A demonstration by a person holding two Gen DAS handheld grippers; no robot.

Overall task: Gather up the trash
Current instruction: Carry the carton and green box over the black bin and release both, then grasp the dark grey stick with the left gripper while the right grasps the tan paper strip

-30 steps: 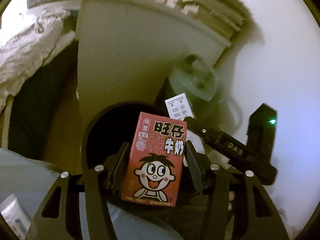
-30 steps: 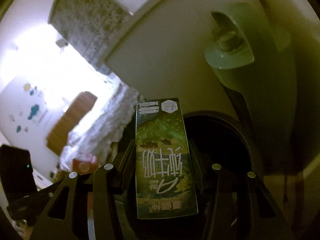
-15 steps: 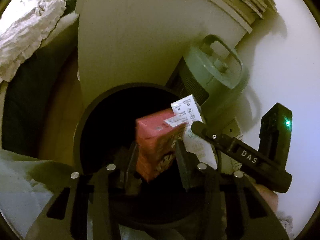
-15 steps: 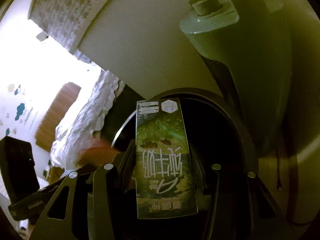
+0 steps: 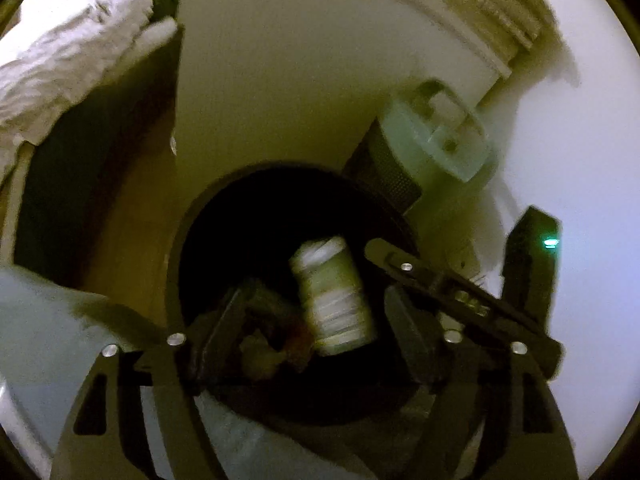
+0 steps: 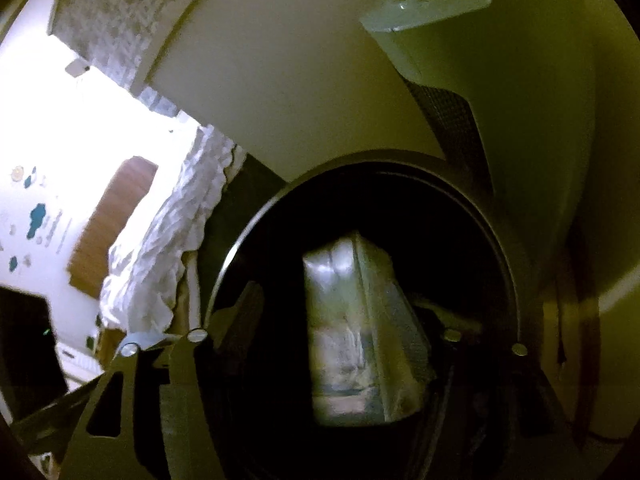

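Black bin [image 5: 192, 240] interior is reading near-pure black in both views. Carton [image 6: 360, 344] at centre of the right wrist view is showing green with pale, blurred print (motion smear). Left wrist view: carton [image 5: 334, 300] is showing white and pale green bands. Heater [image 5: 436, 140], upper right, is showing pale green over black mesh. Bedding [image 6: 160, 248] at left is glaring white.
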